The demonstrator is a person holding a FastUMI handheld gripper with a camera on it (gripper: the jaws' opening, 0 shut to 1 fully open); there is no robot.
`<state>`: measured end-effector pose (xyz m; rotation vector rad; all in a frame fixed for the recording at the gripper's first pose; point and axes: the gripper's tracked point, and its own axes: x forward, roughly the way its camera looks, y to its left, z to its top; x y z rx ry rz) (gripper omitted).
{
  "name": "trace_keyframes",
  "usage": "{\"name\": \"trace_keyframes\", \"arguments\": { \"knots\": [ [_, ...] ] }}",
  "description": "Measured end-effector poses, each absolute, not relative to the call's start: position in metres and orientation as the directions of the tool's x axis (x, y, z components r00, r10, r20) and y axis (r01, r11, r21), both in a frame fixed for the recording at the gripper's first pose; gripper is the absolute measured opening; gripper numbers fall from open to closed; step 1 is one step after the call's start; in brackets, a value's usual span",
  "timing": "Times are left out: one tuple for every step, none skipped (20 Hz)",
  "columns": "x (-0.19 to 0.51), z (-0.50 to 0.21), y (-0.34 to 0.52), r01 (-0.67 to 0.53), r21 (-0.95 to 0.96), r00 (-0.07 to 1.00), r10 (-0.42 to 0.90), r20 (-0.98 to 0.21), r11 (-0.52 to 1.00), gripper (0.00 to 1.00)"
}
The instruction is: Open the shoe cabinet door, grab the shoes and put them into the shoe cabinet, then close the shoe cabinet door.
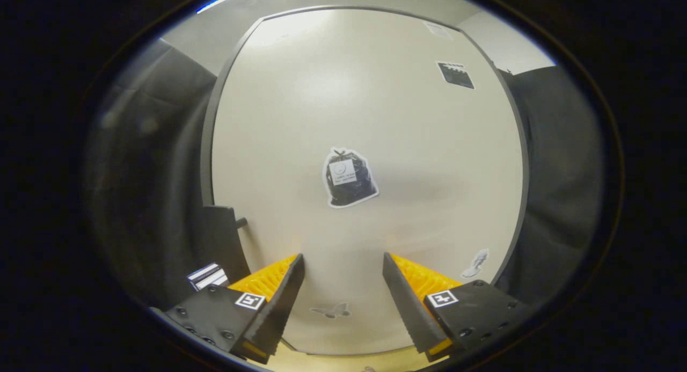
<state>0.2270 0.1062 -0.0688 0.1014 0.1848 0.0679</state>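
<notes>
The gripper (343, 264) is held open and empty right up against the flat cream shoe cabinet door (375, 119), so door-handling is probably the step, its edge needing catching next.

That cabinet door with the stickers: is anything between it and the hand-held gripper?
Nothing visible. The hand-held gripper is open, its fingers apart with bare cabinet door straight ahead. A small dark knob sits at the door's edge, off to one side.

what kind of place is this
Probably a staged recording booth: a pale cabinet door with a stuck-on bag sticker, and dark cloth hung beside it. The open gripper faces the door, holding nothing.
</notes>
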Motion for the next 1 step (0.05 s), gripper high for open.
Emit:
{"name": "trace_keyframes", "arguments": {
  "knots": [
    [0.2269,-0.0691,0.1059,-0.059,0.108,0.98,0.078,-0.183,0.992,0.94]
  ]
}}
